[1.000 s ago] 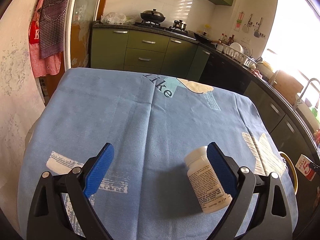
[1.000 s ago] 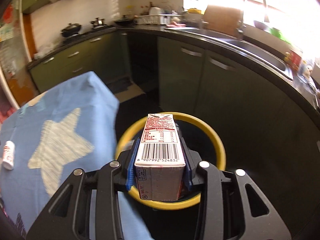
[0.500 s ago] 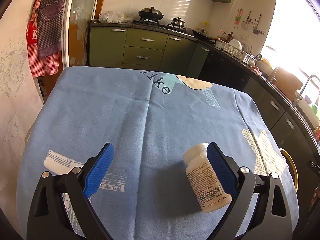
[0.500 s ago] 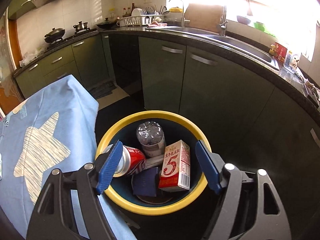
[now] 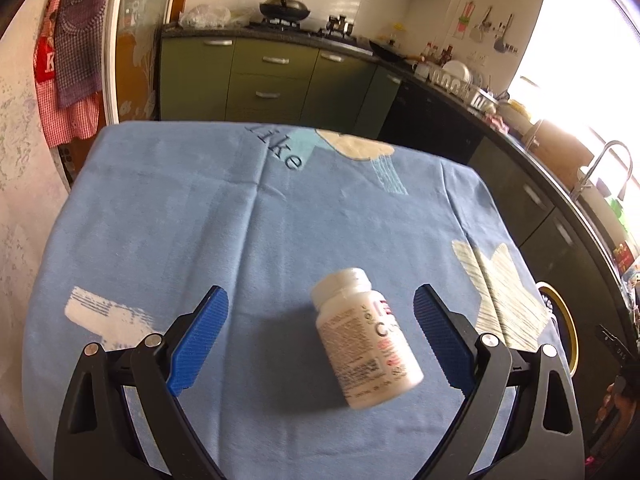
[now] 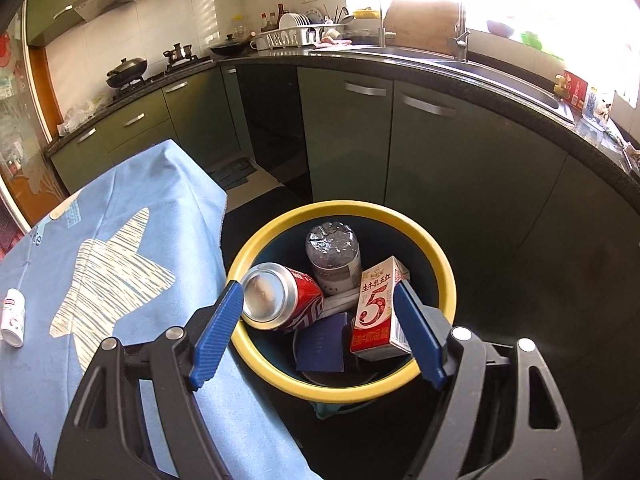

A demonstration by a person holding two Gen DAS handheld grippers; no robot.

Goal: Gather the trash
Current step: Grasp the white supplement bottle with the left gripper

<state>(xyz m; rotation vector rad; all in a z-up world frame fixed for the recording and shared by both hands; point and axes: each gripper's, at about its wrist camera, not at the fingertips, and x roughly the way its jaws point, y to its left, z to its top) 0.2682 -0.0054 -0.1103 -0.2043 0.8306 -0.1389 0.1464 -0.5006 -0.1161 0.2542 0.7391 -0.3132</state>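
In a green-cabinet kitchen, the left claw (image 5: 320, 336) hangs spread wide over the blue-clothed counter (image 5: 200, 232), angled steeply downward, its blue pads (image 5: 198, 344) either side of a white pill bottle (image 5: 366, 338) and touching neither end of it. The bottle lies on its side at lower centre of the left wrist view, cap pointing up-frame, nearer the right-hand pad than the left. It looks to be the last piece of rubbish on the cloth. A clean pickup would likely mean centring the claw on the bottle's body, lowering until the pads bracket its round sides, and closing gently so the smooth plastic does not roll or squirt free.

In the right wrist view the right claw (image 6: 318, 332) hovers, also tilted down, above the yellow-rimmed bin (image 6: 448, 276) at lower centre of the frame; its jaws have just been opening and now stand apart with nothing between them. Inside the bin rest a red drink can (image 6: 288, 300), a clear plastic bottle (image 6: 334, 256) and a milk carton (image 6: 378, 312). Beyond, dark cupboards run to a sunlit sink (image 6: 460, 64) at upper right.
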